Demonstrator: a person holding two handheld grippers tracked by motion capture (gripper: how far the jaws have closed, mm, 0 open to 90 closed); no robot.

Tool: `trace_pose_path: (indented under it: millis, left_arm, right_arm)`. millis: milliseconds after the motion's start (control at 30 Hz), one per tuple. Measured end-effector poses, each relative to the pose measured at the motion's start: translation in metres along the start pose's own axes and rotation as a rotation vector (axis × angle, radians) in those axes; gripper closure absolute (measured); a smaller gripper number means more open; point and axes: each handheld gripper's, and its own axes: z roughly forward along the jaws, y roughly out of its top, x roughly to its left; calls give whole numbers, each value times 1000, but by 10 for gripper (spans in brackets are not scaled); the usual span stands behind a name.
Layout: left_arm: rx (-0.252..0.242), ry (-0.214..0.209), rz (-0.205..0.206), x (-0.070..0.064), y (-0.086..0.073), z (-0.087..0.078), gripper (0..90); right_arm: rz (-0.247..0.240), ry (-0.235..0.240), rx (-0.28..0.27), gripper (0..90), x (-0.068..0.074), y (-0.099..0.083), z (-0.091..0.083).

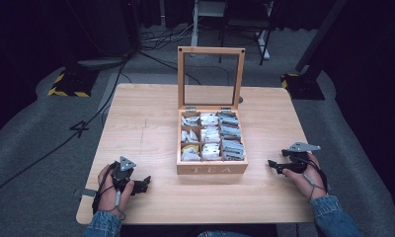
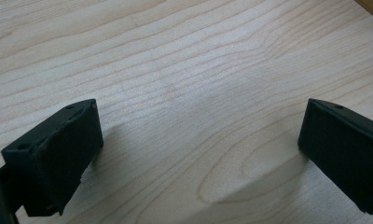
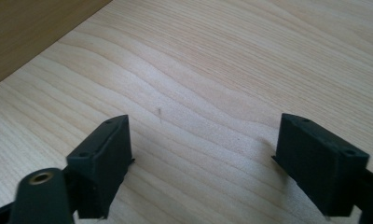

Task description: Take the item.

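While lid stands up, wooden box point(image 1: 211, 168) reads "TEA" | L claw point(image 1: 145, 183) apart | R claw point(image 1: 273, 165) apart, both on table point(image 1: 146, 128)

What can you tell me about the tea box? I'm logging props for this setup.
The tea box is light wood with "TEA" on its front wall. It stands mid-table with its hinged, glass-paned lid upright and open. Dividers form a three-by-three grid of compartments filled with pale and grey packets. It rests on the table; neither gripper touches it.
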Motion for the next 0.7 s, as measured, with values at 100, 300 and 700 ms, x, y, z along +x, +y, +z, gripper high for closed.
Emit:
trace_pose_path:
  millis: [100,300,700]
  left_arm:
    - [1,0,1,0,0,0,1]
    - [4,0,3,-1,1,1,1]
    - [4,1,1,-2,0,0,1]
  right_arm:
    - [0,4,3,304,1,1,-2]
    - [20,53,8,357,10,11,-7]
    - [3,123,-56,376,31,45,-28]
